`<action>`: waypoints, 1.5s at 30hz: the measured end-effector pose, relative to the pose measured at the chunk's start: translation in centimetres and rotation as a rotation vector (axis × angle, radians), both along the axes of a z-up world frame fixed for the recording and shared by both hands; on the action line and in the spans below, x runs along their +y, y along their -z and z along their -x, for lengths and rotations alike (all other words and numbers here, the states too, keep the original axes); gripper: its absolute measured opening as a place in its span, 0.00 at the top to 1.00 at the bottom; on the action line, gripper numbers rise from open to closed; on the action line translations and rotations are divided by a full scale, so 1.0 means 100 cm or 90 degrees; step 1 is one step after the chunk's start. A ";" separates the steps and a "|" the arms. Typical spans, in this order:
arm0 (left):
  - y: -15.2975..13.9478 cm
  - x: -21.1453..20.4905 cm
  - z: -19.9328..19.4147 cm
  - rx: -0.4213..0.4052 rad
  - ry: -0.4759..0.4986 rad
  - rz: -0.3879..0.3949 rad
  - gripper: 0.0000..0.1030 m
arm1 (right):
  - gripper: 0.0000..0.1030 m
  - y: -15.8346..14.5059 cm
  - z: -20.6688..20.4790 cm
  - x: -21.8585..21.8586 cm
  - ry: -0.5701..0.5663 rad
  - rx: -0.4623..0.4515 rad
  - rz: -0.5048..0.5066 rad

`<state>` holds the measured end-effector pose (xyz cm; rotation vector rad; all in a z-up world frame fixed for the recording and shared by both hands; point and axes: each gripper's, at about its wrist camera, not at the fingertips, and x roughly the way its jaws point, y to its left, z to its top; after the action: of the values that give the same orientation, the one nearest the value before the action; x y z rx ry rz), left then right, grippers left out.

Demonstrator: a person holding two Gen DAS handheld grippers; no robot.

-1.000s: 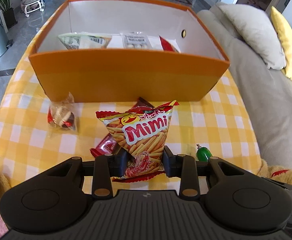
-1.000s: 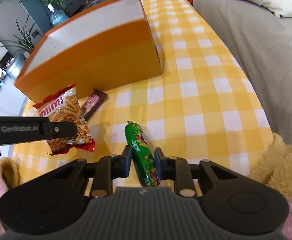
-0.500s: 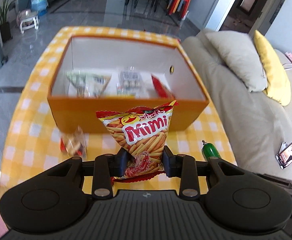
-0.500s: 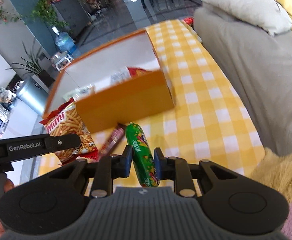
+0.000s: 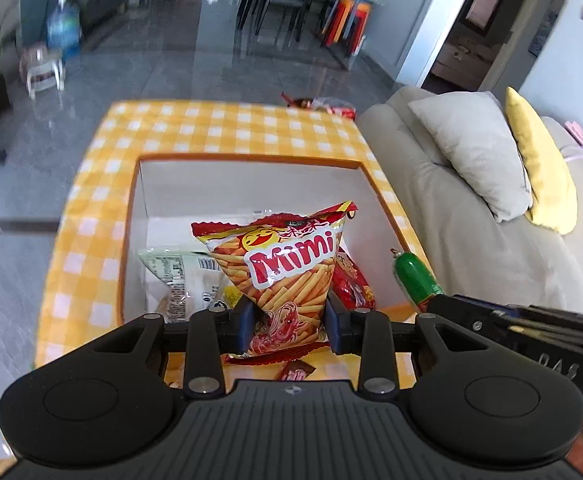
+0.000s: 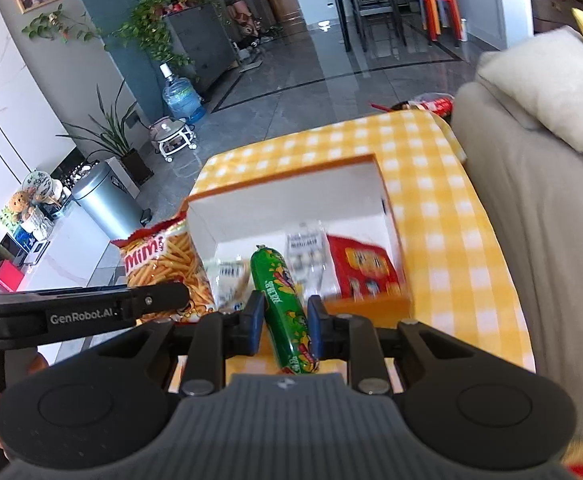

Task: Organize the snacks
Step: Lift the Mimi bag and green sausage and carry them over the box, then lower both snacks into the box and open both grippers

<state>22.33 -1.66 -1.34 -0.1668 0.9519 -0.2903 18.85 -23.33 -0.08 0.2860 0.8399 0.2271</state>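
Home living room. Sofa (image 5: 471,240) with cushions (image 5: 471,152) beside a checked worktop (image 5: 91,240). Dining chairs (image 6: 367,0), potted plants (image 6: 111,136), water jug (image 6: 181,98) and bin (image 6: 107,200) on tiled floor.

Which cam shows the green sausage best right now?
The right wrist view. The green sausage lies lengthwise between the right gripper's fingers, nearly whole, label readable, held above the orange box. The left wrist view catches only its upper end at the right, the rest hidden behind the other gripper's body.
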 end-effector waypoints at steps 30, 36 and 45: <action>0.091 -0.022 -0.152 0.191 0.015 -0.141 0.62 | 0.81 0.099 -0.155 0.037 -0.065 0.096 0.155; 0.100 -0.027 -0.159 0.204 0.013 -0.152 0.62 | 0.80 0.109 -0.163 0.041 -0.069 0.108 0.168; 0.113 -0.027 -0.163 0.220 0.005 -0.161 0.62 | 0.80 0.117 -0.171 0.049 -0.084 0.116 0.194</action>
<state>38.67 -4.31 -12.68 0.0208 1.3229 -0.1465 35.95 -18.44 -11.77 -0.0359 1.0606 0.1952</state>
